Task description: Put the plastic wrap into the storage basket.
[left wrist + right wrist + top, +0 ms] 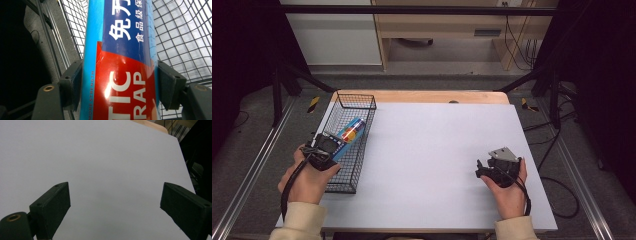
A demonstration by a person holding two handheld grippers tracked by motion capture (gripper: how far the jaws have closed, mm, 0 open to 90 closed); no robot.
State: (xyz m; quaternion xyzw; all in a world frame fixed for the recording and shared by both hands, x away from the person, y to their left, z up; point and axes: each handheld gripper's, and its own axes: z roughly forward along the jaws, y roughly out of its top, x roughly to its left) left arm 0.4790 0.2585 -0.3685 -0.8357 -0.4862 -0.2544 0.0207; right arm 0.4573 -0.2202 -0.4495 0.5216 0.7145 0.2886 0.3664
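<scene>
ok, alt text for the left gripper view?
The left gripper is shut on a blue and red box with white lettering, one black pad against each side. Behind it is the black wire basket on the white table.

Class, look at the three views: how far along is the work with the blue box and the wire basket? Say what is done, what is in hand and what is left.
Done: the left gripper has closed on the blue box; both pads press its sides. In hand: the box is held over the wire basket, its far end inside the mesh. Left: whether it goes in or comes out cannot be told. The right gripper waits open over the white tabletop.
</scene>
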